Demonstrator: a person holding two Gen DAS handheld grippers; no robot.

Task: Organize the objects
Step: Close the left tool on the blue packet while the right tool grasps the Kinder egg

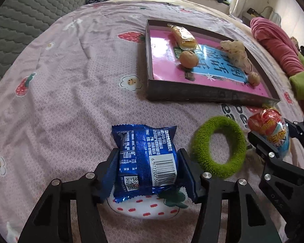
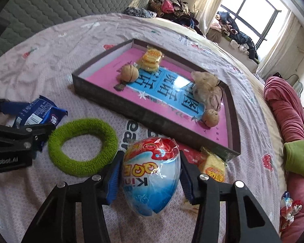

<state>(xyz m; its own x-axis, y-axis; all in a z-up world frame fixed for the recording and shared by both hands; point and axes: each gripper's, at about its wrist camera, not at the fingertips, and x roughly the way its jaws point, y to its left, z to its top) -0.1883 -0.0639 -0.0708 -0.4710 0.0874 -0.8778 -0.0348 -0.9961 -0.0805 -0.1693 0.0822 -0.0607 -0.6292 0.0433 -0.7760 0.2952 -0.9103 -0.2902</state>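
Grabbing comes first: the left gripper point(image 1: 149, 168) squeezes the blue snack pack point(image 1: 146, 162) on the bed sheet point(image 1: 71, 85), and the right gripper point(image 2: 150, 176) seems to pinch the egg toy point(image 2: 152, 174). Next, lift both into the tray point(image 2: 131, 105) ahead.

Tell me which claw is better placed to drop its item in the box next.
Right. The right claw grips the egg toy just below the box; the left claw's blue packet lies farther off.
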